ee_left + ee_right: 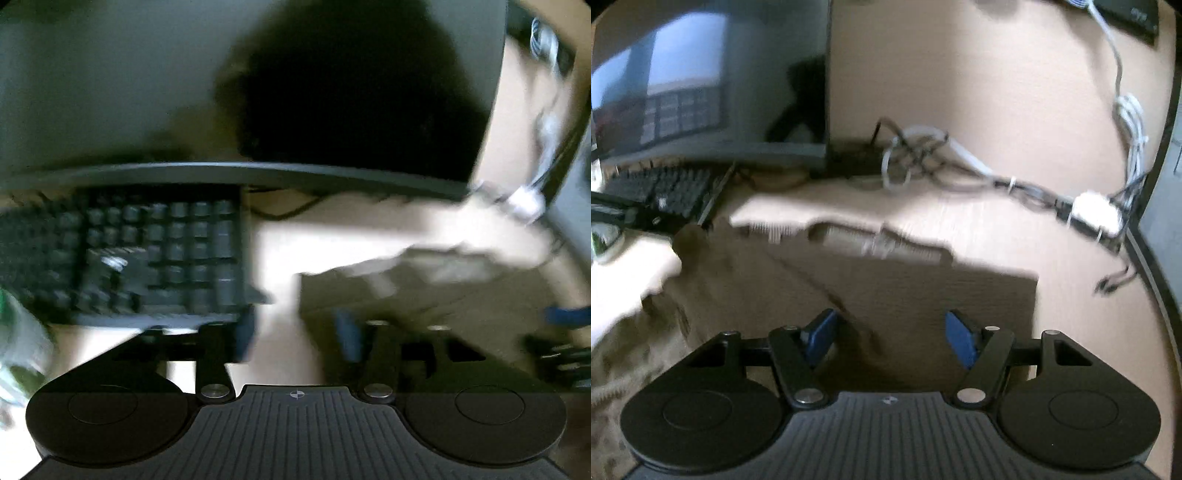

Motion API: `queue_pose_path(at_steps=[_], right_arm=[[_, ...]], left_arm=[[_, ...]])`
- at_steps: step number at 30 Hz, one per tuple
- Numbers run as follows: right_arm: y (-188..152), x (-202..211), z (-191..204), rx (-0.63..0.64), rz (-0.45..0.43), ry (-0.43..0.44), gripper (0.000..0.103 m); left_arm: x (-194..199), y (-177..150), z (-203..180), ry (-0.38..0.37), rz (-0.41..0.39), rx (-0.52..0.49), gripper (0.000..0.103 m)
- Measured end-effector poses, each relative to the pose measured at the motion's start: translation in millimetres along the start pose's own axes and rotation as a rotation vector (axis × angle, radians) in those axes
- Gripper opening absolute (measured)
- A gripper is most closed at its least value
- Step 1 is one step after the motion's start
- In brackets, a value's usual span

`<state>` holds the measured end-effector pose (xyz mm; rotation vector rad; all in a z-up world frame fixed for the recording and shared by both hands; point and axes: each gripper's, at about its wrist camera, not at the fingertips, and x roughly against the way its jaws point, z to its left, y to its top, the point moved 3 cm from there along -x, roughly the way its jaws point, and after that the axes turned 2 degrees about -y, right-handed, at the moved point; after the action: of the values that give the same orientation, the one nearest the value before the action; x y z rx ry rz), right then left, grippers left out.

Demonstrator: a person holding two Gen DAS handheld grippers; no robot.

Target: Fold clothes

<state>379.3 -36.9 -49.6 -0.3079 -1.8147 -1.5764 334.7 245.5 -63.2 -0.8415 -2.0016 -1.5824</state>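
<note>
A tan-brown garment (923,280) lies spread on the light desk (1082,314), its ribbed collar (849,236) at the far edge. My right gripper (890,338) hovers over its near part, blue pads apart, with nothing pinched between them. In the blurred left wrist view the same garment (424,295) lies to the right. My left gripper (295,334) stands open at the garment's left edge, over bare desk and cloth. A blue pad of the right gripper (565,317) shows at the far right.
A black keyboard (147,251) and a dark monitor (110,92) sit at the left; both show again, the keyboard (665,188) below the monitor (701,92). Tangled cables (923,155) and a white adapter (1093,214) lie behind the garment.
</note>
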Motion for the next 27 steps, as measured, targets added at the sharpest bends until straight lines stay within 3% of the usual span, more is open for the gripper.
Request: queue_pose_path(at_steps=[1, 3, 6, 8, 9, 11, 13, 15, 18, 20, 22, 23, 24, 25, 27], right_arm=[[5.6, -1.1, -3.4, -0.009, -0.016, -0.002, 0.066], [14.2, -6.9, -9.0, -0.023, -0.027, -0.015, 0.066], [17.3, -9.1, -15.0, -0.046, -0.028, -0.032, 0.066], [17.0, -7.5, -16.6, -0.057, -0.030, -0.032, 0.066], [17.7, -3.8, -16.6, -0.059, -0.040, -0.033, 0.066], [20.5, 8.1, -15.0, -0.055, -0.076, -0.037, 0.066], [23.3, 20.0, -13.5, -0.051, -0.112, -0.041, 0.066], [28.2, 28.7, -11.4, -0.049, -0.145, -0.040, 0.066], [23.6, 15.6, 1.8, 0.026, -0.090, -0.076, 0.066], [8.8, -5.0, 9.5, 0.067, -0.023, -0.082, 0.066], [-5.4, -21.1, 12.0, 0.046, 0.040, -0.061, 0.066], [-9.5, -25.2, 12.7, 0.037, 0.052, -0.056, 0.066], [-12.3, -28.7, 13.2, 0.033, 0.057, -0.058, 0.066], [-13.4, -31.5, 13.2, 0.029, 0.060, -0.058, 0.066], [-10.4, -32.1, 11.5, 0.024, 0.054, -0.060, 0.066]], left_arm=[[2.1, 2.4, -2.9, -0.074, 0.010, 0.033, 0.085], [1.0, 5.2, -10.7, -0.184, 0.036, 0.080, 0.085], [-15.9, 1.2, -22.9, -0.162, 0.089, 0.051, 0.081], [-29.4, -3.4, -30.6, -0.118, 0.131, 0.011, 0.056], [-32.5, -4.6, -35.0, -0.116, 0.142, -0.003, 0.038], [-23.8, 0.0, -47.8, -0.132, 0.101, -0.051, 0.031], [-3.2, 12.5, -61.8, -0.159, 0.015, -0.104, 0.015], [18.5, 28.2, -69.2, -0.172, -0.084, -0.128, 0.011], [32.2, 44.1, -59.9, -0.097, -0.189, -0.150, 0.010], [22.0, 41.6, -40.3, -0.016, -0.152, -0.127, 0.011], [12.5, 33.9, -18.2, 0.036, -0.085, -0.058, 0.012], [13.5, 30.1, -12.0, 0.001, -0.062, -0.018, 0.014], [16.3, 26.7, -8.2, -0.054, -0.043, 0.021, 0.033], [18.8, 24.5, -8.1, -0.118, -0.027, 0.046, 0.067], [14.8, 21.9, -17.8, -0.224, -0.003, 0.056, 0.090]])
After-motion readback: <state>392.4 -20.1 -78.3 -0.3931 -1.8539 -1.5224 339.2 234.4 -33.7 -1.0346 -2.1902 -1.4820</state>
